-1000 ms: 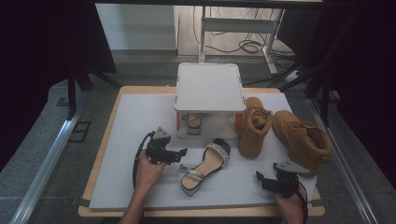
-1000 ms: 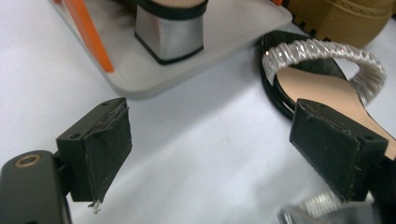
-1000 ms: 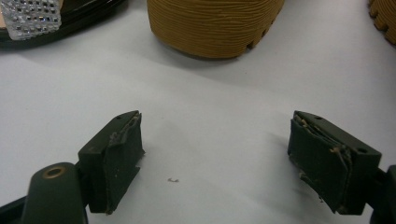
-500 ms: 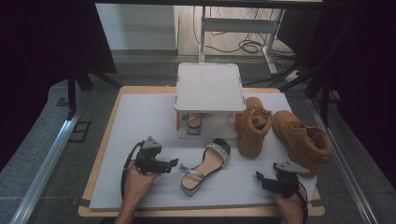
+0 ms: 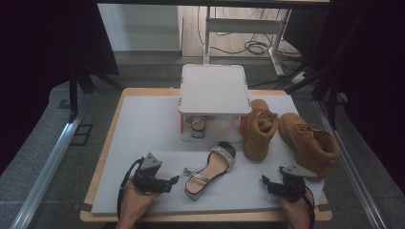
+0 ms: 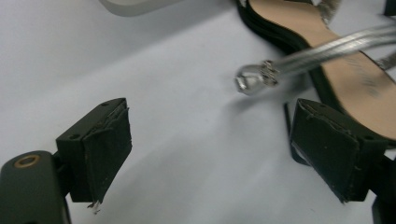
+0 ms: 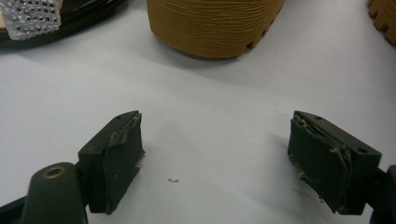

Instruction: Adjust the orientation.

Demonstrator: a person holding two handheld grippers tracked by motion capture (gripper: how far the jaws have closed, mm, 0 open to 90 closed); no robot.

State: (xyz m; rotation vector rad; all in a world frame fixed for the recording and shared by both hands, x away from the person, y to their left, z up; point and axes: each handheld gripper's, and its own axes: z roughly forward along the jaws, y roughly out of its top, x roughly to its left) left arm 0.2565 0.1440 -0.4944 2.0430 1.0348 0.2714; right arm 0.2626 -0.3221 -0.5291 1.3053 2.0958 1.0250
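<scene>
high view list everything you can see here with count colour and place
sandal: 1, silver straps with tan insole, on the mat, near centre
second sandal: 1, silver, under the white stand
stand: 1, white, far centre of the mat
boots: 2, tan, right of the stand
mat: 1, pale grey, covering the table
table: 1, wooden edge around the mat
left gripper: 1, black, open, beside the near sandal's heel end
right gripper: 1, black, open, near right

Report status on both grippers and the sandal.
Left gripper open beside the sandal, not gripping. Right gripper open, empty. Nothing in the way.
</scene>
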